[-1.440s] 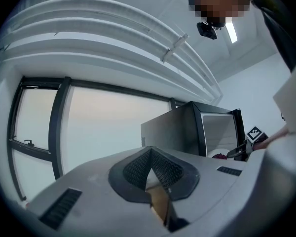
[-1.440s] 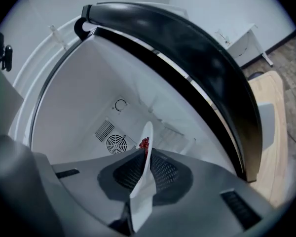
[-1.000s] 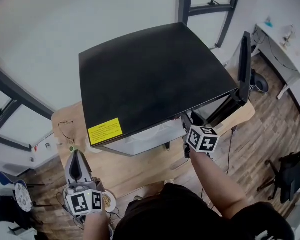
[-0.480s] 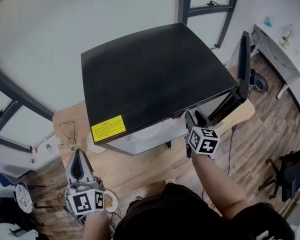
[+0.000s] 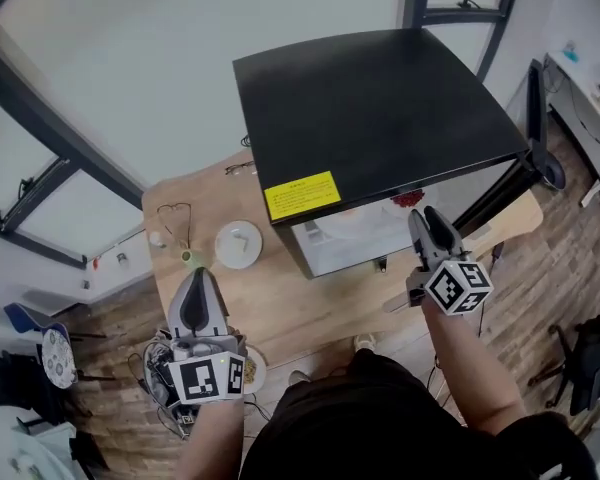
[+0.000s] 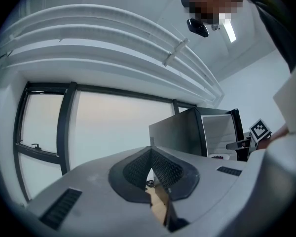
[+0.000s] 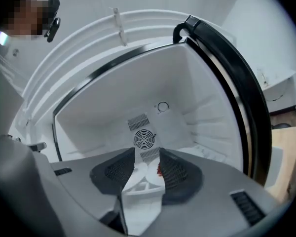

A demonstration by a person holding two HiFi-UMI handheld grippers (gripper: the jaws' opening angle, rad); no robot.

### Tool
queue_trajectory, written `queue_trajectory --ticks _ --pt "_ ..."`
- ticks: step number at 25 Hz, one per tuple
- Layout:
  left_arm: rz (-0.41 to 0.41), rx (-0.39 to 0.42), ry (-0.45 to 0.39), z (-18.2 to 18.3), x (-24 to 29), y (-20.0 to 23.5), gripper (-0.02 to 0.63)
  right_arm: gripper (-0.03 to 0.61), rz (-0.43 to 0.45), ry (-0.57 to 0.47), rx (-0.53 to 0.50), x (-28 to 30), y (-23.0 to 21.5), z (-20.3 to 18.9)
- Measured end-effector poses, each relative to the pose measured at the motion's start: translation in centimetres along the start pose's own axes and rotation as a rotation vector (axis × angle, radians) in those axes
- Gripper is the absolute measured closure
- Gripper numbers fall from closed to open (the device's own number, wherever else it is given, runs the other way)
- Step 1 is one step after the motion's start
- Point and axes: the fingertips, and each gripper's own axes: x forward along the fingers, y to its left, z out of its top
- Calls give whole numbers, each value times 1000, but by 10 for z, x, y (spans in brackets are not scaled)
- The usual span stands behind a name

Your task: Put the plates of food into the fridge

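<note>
A black mini fridge (image 5: 370,98) stands on the wooden table (image 5: 310,303) with its door (image 5: 533,118) swung open. On its shelf lie a white plate (image 5: 348,218) and a plate of red food (image 5: 408,200). My right gripper (image 5: 426,220) hovers just outside the opening, pointing in. Its jaws have just been opening and stand open, with nothing between them. Through their gap in the right gripper view (image 7: 147,157) I see the plates (image 7: 159,169) on the shelf. My left gripper (image 5: 198,280) is shut and empty, above a plate of brownish food (image 5: 252,370) that it partly hides.
A white plate (image 5: 238,244) and a small green object (image 5: 188,258) lie on the table left of the fridge. Thin cables (image 5: 175,213) trail near the table's far edge. A fan grille (image 7: 144,140) sits on the fridge's back wall. Wooden floor surrounds the table.
My right gripper has drawn back out from under the fridge's top and lifted a little. The head view has swung, so the fridge now sits further right. The left gripper has barely shifted.
</note>
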Motion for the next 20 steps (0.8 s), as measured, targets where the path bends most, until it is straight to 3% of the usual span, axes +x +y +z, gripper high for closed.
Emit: queue_trajectory --ticks 10,20 --pt "104 -6 21 -12 -94 81 611 407 203 95 23 -17 116 -58" --pt "131 -41 61 -34 -184 139 611 407 344 226 20 -49 240 -147"
